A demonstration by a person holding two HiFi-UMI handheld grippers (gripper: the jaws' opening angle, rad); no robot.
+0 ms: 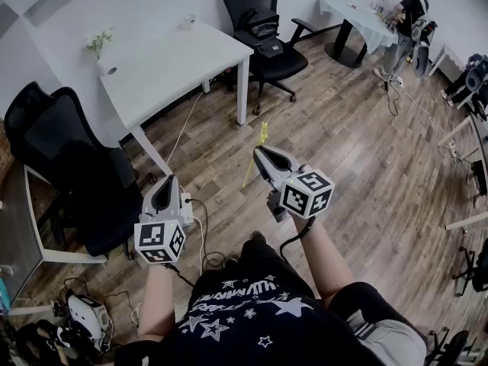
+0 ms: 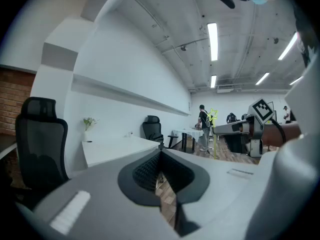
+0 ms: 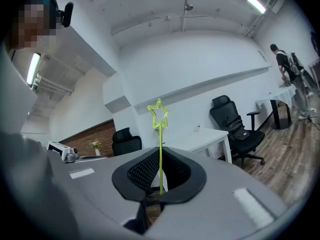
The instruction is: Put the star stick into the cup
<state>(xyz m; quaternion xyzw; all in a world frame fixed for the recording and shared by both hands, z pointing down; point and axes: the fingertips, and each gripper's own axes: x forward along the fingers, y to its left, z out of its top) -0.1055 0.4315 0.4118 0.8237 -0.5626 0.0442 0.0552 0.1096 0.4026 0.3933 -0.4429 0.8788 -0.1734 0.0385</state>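
A black mesh office chair (image 1: 65, 166) stood at the far left beside a white rectangular table (image 1: 171, 67), which carried a small white vase of flowers (image 1: 101, 52) at its left end and a small clear cup (image 1: 188, 21) near its far edge. In front of the table, over the wooden plank floor (image 1: 343, 143), the left hand-held gripper (image 1: 163, 183) had its jaws together with nothing between them. To its right, the right hand-held gripper (image 1: 260, 151) was clamped on the lower part of the thin yellow-green star stick (image 1: 259, 145), whose star tip stood clear above the pads, well apart from the cup. Further right, a second black office chair (image 1: 263, 29) stood behind the table, and a person (image 1: 410, 21) stood by a cloth-covered table (image 1: 358, 17).
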